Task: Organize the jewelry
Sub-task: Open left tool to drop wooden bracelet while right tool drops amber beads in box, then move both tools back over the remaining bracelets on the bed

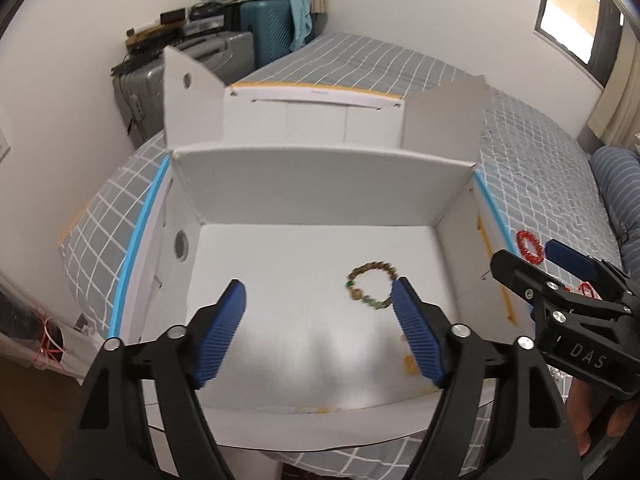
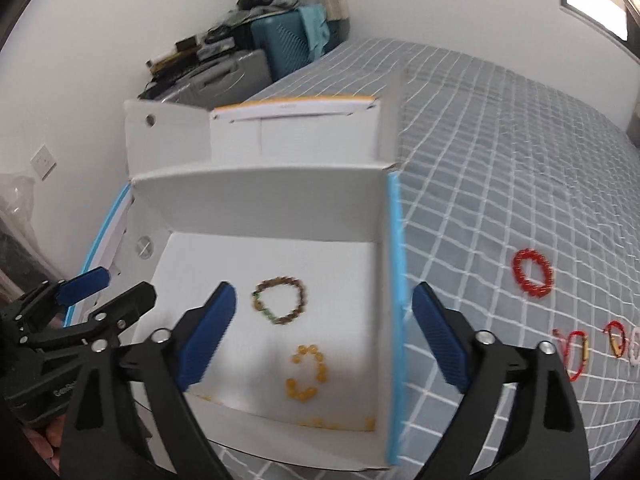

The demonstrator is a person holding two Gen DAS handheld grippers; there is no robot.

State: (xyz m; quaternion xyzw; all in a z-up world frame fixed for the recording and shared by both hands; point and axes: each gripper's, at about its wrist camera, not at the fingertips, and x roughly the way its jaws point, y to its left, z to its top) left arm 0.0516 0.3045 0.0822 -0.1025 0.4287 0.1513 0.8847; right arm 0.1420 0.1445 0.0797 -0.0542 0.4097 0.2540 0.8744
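An open white cardboard box sits on a grey checked bed. A brown and green bead bracelet lies on its floor. A yellow bead bracelet lies nearer the front. A red bead bracelet lies on the bed to the right of the box, with smaller red, orange and white pieces nearer me. My left gripper is open and empty above the box floor. My right gripper is open and empty, straddling the box's right wall.
The bed stretches to the right and back. Suitcases and clutter stand against the far wall. A striped blue pillow lies at the right. A window is at the upper right.
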